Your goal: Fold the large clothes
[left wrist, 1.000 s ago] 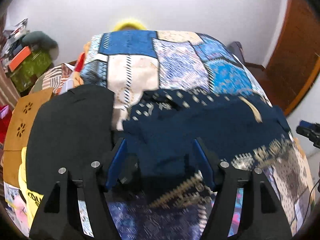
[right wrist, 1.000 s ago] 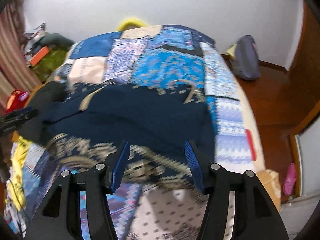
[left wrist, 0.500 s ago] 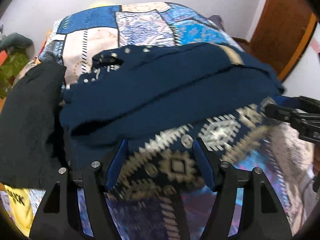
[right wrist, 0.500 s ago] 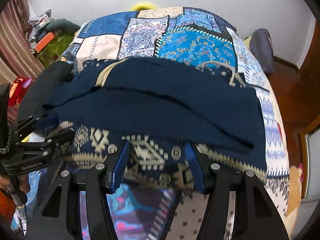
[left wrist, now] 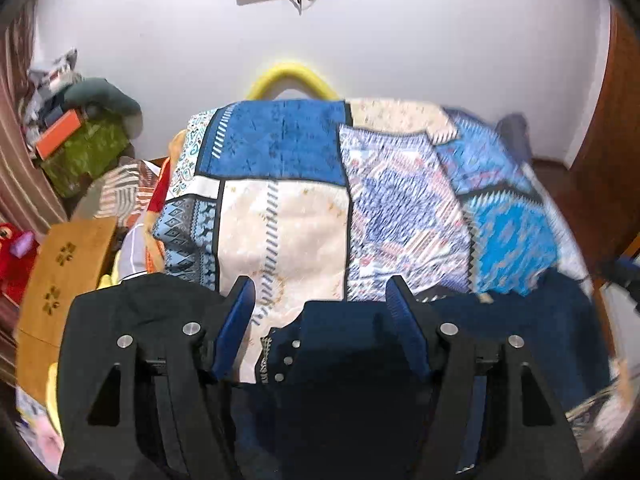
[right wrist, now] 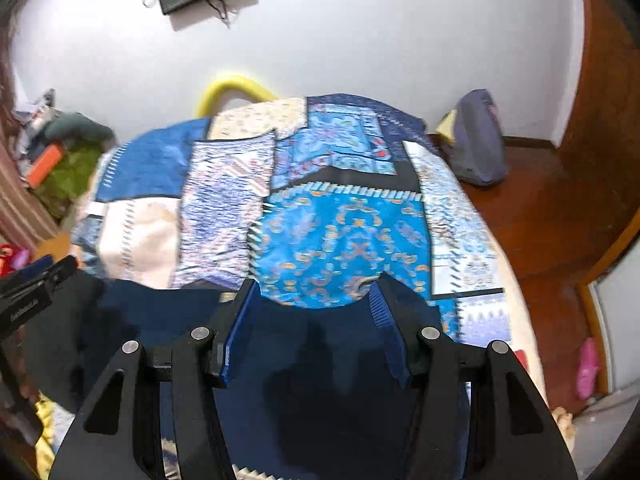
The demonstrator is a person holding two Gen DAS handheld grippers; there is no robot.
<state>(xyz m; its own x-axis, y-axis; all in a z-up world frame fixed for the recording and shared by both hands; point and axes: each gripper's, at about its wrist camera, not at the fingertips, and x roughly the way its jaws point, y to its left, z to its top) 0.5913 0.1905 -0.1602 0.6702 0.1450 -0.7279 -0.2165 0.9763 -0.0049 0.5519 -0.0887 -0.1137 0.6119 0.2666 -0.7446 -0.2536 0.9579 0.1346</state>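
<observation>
A large navy garment point(left wrist: 500, 340) with a cream patterned hem lies folded on the patchwork bedspread point(left wrist: 280, 220), near the front edge. My left gripper point(left wrist: 320, 296) is open and empty above the garment's left end, where small buttons show. My right gripper point(right wrist: 314, 292) is open and empty above the garment point(right wrist: 320, 360) near its right part. The left gripper also shows at the left edge of the right wrist view point(right wrist: 28, 296). The garment's near part is hidden under the gripper bodies.
A black garment point(left wrist: 132, 308) lies left of the navy one. A wooden stool point(left wrist: 60, 276) and a pile of clothes stand left of the bed. A grey bag point(right wrist: 478, 140) sits on the floor at the right. A yellow hoop point(left wrist: 292, 76) stands behind the bed.
Both grippers have pulled back and tilted up from the garment's patterned hem. The garment now lies lower in both views, with more bedspread and wall showing.
</observation>
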